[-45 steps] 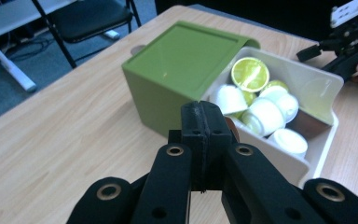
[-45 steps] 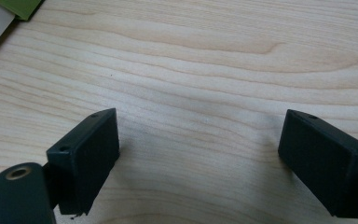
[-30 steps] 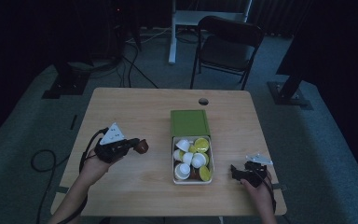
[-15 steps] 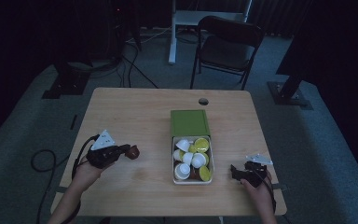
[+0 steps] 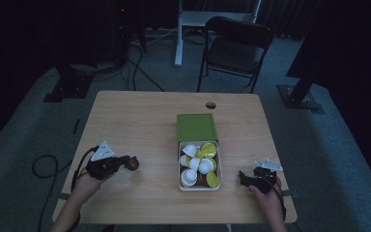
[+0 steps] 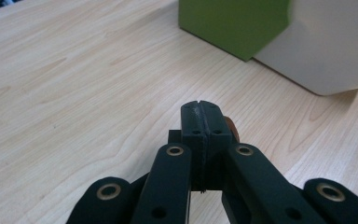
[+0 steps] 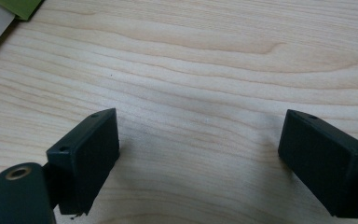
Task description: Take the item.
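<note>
From above, the table (image 5: 140, 116) carries an open box (image 5: 199, 186) near its middle, its green lid (image 5: 196, 126) lying just beyond it at twelve o'clock. The box is full of small pods (image 5: 200, 164), white and yellow ones on top. At about eight o'clock from the box, well apart from it, the left gripper (image 5: 124, 162) lies low over the wood and points toward three o'clock, with a brown pod (image 5: 133, 164) right at its tip. At four o'clock from the box the right gripper (image 5: 244, 178) sits close to the near edge, pointing toward nine o'clock at the box. A chair (image 5: 236, 48) stands on the floor past the far edge.

In the left gripper view the jaws of the left gripper (image 6: 200, 109) are clenched pad to pad. A sliver of the brown pod (image 6: 230, 126) peeks out just beside the right jaw, at three o'clock from the tip; most of it is hidden, so I cannot tell whether it is pinched. The green lid (image 6: 233, 23) and the pale box wall (image 6: 331, 46) lie ahead at one to two o'clock.

In the right gripper view the right gripper (image 7: 198, 140) is released, jaws wide apart with bare wood between them. A corner of the lid (image 7: 21, 7) shows at eleven o'clock.
</note>
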A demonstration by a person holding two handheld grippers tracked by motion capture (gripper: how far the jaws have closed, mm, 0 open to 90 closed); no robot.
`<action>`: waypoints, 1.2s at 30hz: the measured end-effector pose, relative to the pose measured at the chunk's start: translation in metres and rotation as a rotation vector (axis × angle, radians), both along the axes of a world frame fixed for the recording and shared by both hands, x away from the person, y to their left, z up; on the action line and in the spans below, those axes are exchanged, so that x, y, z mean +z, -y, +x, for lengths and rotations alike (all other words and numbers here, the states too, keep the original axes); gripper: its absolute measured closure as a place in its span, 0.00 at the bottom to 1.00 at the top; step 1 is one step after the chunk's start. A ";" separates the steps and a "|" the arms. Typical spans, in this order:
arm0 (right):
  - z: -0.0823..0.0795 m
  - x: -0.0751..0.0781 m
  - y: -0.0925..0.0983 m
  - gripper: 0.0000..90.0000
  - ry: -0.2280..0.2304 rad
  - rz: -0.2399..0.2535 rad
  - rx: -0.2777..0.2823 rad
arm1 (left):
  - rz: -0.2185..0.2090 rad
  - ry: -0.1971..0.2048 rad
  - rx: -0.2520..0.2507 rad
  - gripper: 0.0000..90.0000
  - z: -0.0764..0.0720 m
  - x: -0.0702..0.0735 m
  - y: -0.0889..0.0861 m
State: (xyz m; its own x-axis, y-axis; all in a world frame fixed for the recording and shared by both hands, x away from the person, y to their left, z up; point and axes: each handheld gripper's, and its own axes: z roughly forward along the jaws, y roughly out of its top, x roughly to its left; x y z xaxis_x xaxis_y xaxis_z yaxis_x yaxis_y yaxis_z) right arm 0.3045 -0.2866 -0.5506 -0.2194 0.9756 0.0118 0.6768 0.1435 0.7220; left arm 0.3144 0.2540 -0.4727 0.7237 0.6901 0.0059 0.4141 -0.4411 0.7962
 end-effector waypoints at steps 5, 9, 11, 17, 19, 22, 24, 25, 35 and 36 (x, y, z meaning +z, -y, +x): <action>0.000 0.000 0.000 0.13 0.000 0.000 0.000 | 0.019 -0.004 -0.001 1.00 0.000 -0.006 0.001; 0.000 0.000 0.000 0.13 0.000 0.000 0.000 | 0.020 -0.020 -0.006 1.00 0.000 -0.011 0.002; 0.000 0.000 0.000 0.13 0.000 0.000 0.000 | 0.033 -0.031 -0.010 1.00 -0.001 -0.015 0.004; 0.000 0.000 0.000 0.13 0.000 0.000 0.000 | 0.035 -0.034 0.000 1.00 -0.003 -0.021 0.003; 0.000 0.000 0.000 0.13 0.000 0.000 0.000 | 0.044 -0.019 0.010 1.00 -0.004 -0.022 0.003; 0.000 0.000 0.000 0.13 0.000 0.000 0.000 | 0.050 -0.031 0.001 1.00 -0.004 -0.024 0.004; 0.000 0.000 0.000 0.13 0.000 0.000 0.000 | 0.039 -0.035 -0.001 1.00 -0.005 -0.025 0.004; 0.000 0.000 0.000 0.13 0.000 0.000 0.000 | 0.037 -0.038 -0.003 1.00 -0.005 -0.025 0.003; 0.000 0.000 0.000 0.13 0.000 0.000 0.000 | 0.012 -0.081 -0.008 0.82 -0.004 -0.028 0.002; 0.000 0.000 0.000 0.13 0.000 0.000 0.000 | 0.007 -0.081 -0.013 0.81 -0.004 -0.027 0.002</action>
State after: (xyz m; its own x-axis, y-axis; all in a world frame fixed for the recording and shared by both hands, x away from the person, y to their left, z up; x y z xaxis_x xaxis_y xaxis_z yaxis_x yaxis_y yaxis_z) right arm 0.3045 -0.2867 -0.5506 -0.2197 0.9755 0.0120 0.6767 0.1436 0.7221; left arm 0.3104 0.2517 -0.4994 0.7312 0.6805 -0.0477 0.4708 -0.4528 0.7572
